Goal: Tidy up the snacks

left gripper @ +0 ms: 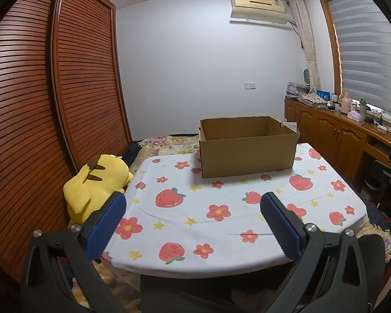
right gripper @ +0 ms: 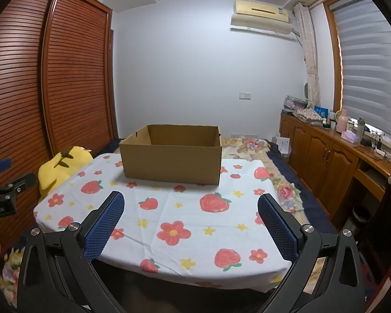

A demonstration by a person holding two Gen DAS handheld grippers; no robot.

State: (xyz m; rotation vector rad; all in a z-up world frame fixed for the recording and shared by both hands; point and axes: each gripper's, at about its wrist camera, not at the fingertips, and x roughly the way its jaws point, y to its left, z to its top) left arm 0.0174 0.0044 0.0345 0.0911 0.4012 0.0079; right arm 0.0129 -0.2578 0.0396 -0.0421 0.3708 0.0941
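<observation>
Going left to right: a yellow plush toy (left gripper: 96,182) lies off the table's left edge, then the left gripper (left gripper: 193,203) hangs spread wide with nothing in it over the strawberry tablecloth (left gripper: 221,234). The open cardboard box (left gripper: 247,154) sits at the far side, and the right gripper (right gripper: 190,203) is also spread apart, holding nothing

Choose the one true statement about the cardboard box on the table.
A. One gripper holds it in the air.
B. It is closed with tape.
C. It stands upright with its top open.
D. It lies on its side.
C. The cardboard box stands upright on the strawberry-print tablecloth, its top open so the inner walls show; the left gripper and right gripper are both open, apart from it.
</observation>
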